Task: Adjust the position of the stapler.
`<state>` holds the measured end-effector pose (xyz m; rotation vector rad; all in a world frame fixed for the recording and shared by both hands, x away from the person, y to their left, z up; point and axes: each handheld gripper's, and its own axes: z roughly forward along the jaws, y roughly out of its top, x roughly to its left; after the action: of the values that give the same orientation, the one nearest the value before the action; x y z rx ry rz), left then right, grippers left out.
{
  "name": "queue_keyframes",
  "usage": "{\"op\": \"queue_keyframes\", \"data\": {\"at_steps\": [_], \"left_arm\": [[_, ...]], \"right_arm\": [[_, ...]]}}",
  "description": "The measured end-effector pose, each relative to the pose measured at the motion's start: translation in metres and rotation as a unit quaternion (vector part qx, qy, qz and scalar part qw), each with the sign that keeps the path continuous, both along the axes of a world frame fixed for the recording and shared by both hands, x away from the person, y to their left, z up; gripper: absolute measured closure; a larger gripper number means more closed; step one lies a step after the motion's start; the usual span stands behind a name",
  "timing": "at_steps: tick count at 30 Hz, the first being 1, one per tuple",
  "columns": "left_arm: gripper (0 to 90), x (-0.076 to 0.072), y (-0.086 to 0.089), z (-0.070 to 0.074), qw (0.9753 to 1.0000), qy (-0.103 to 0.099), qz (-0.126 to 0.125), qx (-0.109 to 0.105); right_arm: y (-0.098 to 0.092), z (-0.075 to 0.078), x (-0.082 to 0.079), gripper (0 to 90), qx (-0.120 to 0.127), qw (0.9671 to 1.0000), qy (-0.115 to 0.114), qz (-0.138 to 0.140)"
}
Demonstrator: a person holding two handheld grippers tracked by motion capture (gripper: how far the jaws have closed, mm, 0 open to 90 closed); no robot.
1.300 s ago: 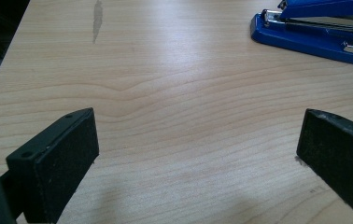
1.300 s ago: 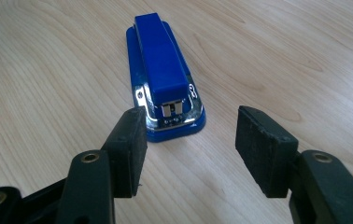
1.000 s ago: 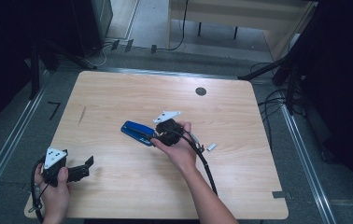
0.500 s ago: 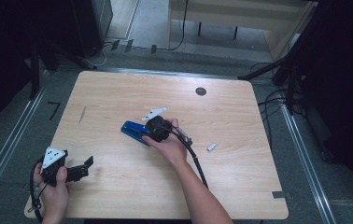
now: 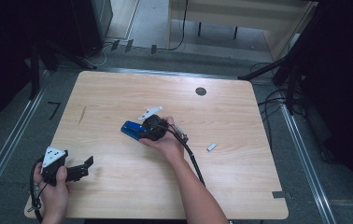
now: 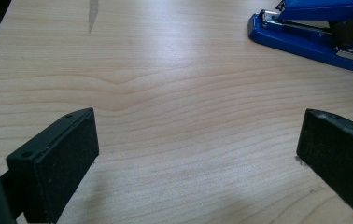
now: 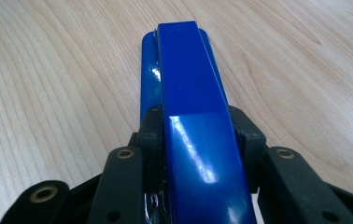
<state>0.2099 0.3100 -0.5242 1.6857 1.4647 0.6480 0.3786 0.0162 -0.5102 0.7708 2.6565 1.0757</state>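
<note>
Right gripper view: right gripper [image 7: 195, 154] jaws clamped on stapler's [image 7: 188, 98] rear, mid-table [image 5: 258, 121], grasp looks done but lift or move still pending; left gripper [image 6: 198, 154] jaws wide, holding nothing, idle near table's front-left corner.

The right claw [image 5: 147, 132] hides the blue stapler's [image 5: 131, 130] rear; a small grey piece [image 5: 211, 146] is unidentifiable.

Glossy blue stapler [image 5: 131, 129] lies flat mid-table, top arm slightly raised, rear end clamped between tongs
</note>
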Motion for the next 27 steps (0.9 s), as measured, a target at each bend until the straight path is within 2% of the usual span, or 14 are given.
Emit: {"op": "queue_keyframes", "data": {"at_steps": [3,6,11,14,18,27], "left_arm": [[0.0,0.0,0.0,0.0,1.0,0.002,0.001,-0.003],[0.0,0.0,0.001,0.0,1.0,0.001,0.001,-0.006],[0.0,0.0,0.001,0.0,1.0,0.002,-0.001,-0.008],[0.0,0.001,0.002,0.0,1.0,0.003,-0.001,-0.008],[0.0,0.001,0.002,0.0,0.9999,0.003,-0.001,-0.01],[0.0,0.001,0.003,0.0,0.9999,0.004,0.001,-0.012]], "right_arm": [[0.004,0.0,0.0,61.0,0.005,1.0,0.006,-0.004],[0.008,0.0,0.001,63.5,-0.004,0.9999,0.006,-0.014],[0.007,0.001,0.004,65.0,-0.004,0.9998,0.02,-0.006],[0.007,0.001,0.002,66.8,-0.015,0.9998,0.008,0.012],[0.006,0.002,0.0,67.1,-0.015,0.9998,0.01,0.011],[-0.008,0.001,-0.015,67.2,-0.015,0.9996,0.003,0.023]]}}
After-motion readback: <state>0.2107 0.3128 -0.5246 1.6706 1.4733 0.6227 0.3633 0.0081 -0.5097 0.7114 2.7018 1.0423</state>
